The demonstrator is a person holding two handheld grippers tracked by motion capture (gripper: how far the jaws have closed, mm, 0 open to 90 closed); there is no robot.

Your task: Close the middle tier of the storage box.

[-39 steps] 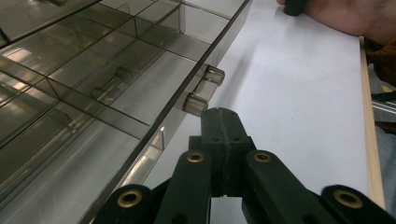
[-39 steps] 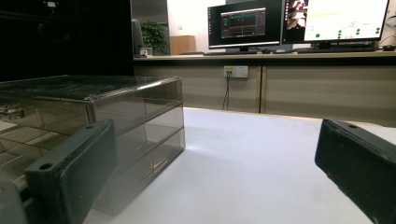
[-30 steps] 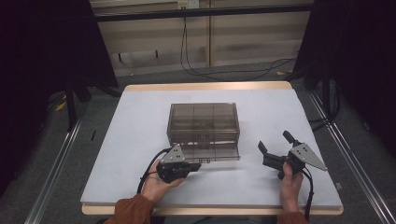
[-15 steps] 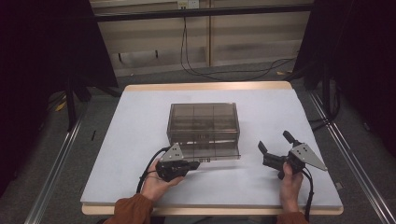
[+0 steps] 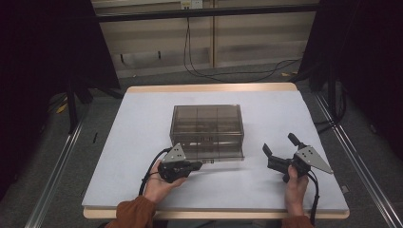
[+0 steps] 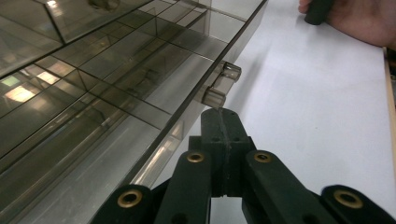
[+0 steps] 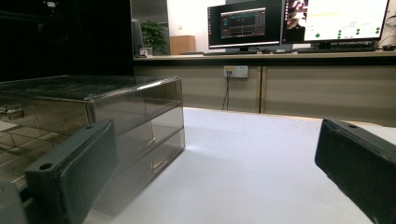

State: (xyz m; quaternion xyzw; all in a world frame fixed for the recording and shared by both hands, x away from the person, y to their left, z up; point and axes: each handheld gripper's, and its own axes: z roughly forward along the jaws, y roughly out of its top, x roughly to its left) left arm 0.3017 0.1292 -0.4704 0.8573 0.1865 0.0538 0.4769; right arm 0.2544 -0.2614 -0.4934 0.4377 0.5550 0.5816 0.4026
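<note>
At frame centre, the left gripper (image 5: 198, 165), jaws pressed together, noses the drawer handle (image 6: 222, 84) of a smoky plastic cabinet (image 5: 207, 129); the right gripper (image 5: 281, 148) waits wide open, lower right. Next, likely a pull.

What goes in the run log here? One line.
left gripper: shut, at drawer handle | right gripper: open, idle | drawer box: on table

the drawer box (image 5: 207, 128) is smoky, see-through grey-brown with a grid of darker dividers, the table (image 5: 142, 123) pale bluish-white with a light wooden edge, both tools (image 5: 196, 166) (image 5: 279, 145) black with grey plates, the sleeves (image 5: 133, 214) rust-orange.
</note>
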